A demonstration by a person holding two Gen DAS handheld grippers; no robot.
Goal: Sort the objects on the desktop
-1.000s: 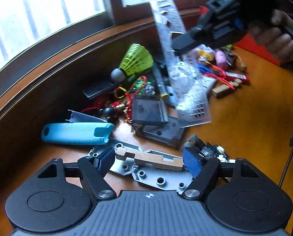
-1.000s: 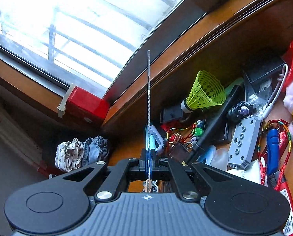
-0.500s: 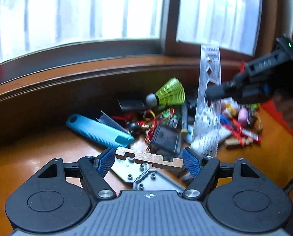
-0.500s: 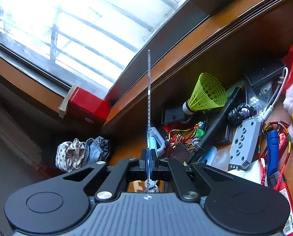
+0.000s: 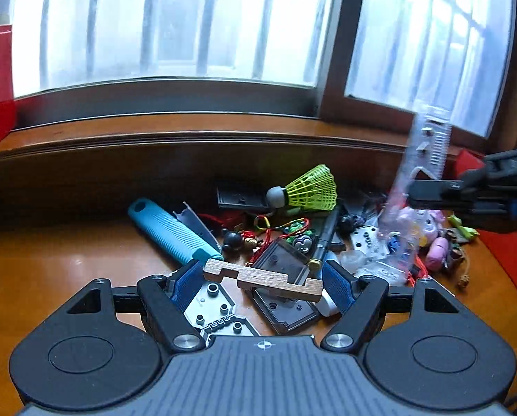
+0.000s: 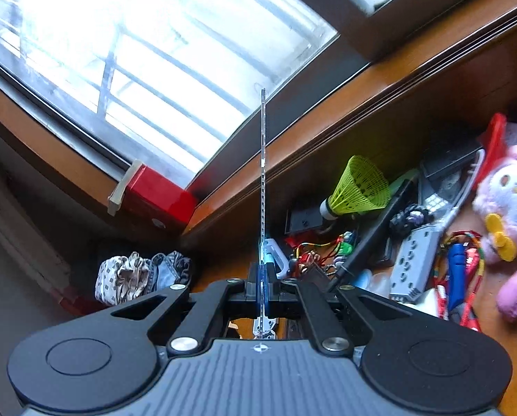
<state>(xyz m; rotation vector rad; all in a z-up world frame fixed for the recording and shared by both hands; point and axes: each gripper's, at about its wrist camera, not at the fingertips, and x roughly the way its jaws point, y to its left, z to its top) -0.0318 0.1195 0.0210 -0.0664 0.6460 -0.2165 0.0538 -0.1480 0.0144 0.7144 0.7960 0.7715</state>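
My left gripper [image 5: 262, 282] is shut on a notched wooden block [image 5: 262, 279] and holds it crosswise above the desk clutter. My right gripper [image 6: 262, 284] is shut on a clear plastic stencil ruler [image 6: 262, 173], seen edge-on and standing upright. The same ruler [image 5: 418, 187] shows in the left wrist view, held at the right by the right gripper [image 5: 431, 194] above the pile.
The pile on the wooden desk [image 5: 50, 270] holds a green shuttlecock [image 5: 310, 190], a teal handle [image 5: 172, 232], grey plates [image 5: 217, 305], a black pen [image 5: 324, 239], beads and a pink plush [image 6: 511, 201]. A red box [image 6: 158, 197] sits on the window sill. Clothes [image 6: 140, 274] lie beyond the desk's left edge.
My left gripper has lifted and tilted up with the wooden block, away from the grey plate. The ruler in the right gripper has moved rightward in the left view.
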